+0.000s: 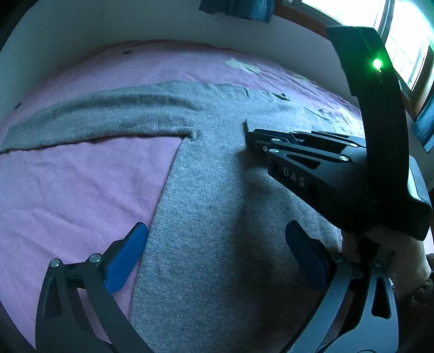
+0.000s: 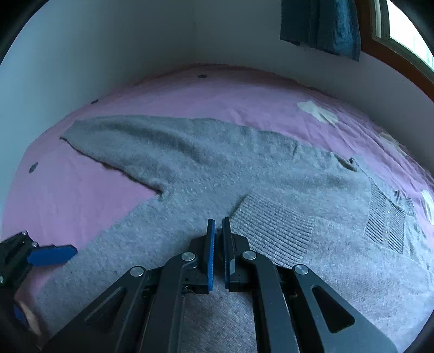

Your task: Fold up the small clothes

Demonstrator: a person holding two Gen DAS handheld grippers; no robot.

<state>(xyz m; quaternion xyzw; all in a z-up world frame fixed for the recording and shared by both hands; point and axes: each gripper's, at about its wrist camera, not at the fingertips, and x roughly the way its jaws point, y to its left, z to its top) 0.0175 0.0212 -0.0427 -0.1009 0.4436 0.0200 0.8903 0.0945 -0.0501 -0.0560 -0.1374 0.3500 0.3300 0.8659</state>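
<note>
A grey knit sweater (image 1: 217,190) lies flat on a pink blanket (image 1: 81,190), one sleeve (image 1: 95,119) stretched out to the left. My left gripper (image 1: 217,233) is open and empty, its blue pads straddling the sweater's lower body near its left edge. My right gripper (image 2: 218,221) is nearly shut with a thin gap between the pads, nothing visibly in it, hovering over the sweater's (image 2: 244,176) middle by a ribbed cuff (image 2: 274,225) folded onto the body. The right gripper also shows in the left wrist view (image 1: 248,133).
The pink blanket (image 2: 67,195) covers a bed against white walls. White patches (image 2: 317,111) lie on it at the far right. A blue curtain (image 2: 322,24) and a bright window (image 1: 407,40) are at the upper right. The left gripper's blue pad (image 2: 51,255) shows at lower left.
</note>
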